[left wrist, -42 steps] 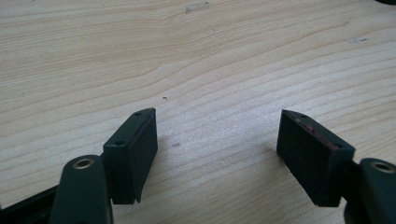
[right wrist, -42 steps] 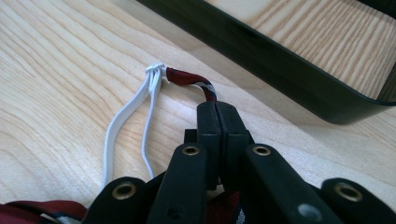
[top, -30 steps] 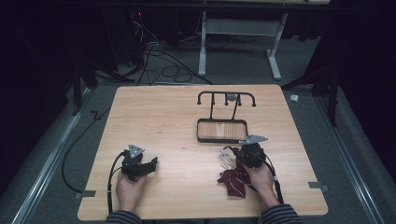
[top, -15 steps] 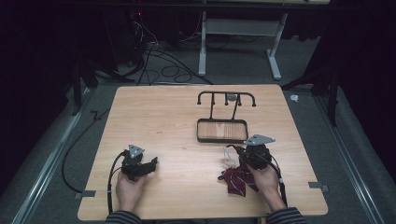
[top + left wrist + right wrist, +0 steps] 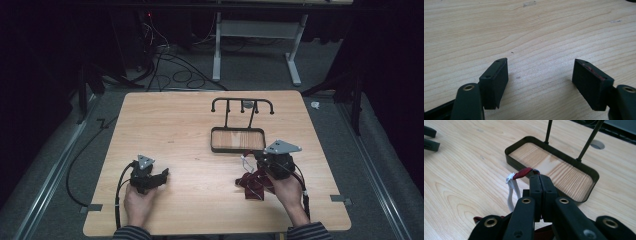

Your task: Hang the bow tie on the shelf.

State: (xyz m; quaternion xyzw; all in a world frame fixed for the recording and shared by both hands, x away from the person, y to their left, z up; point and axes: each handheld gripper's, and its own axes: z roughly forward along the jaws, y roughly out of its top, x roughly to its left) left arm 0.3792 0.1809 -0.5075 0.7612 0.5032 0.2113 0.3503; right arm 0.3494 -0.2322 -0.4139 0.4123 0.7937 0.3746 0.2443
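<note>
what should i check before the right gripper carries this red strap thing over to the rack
1. Grip: right gripper jaws closed on the dark red strap at its end; ok.
2. Load clear of the table: most of the strap still lies bunched on the wood; not ok.
3. White cord dangles beside the jaws and may snag; cannot tell.
4. Path: the black tray of the hook rack sits just ahead, its floor bare; ok.
5. Left gripper open, holding nothing, well to the side; ok.
</note>
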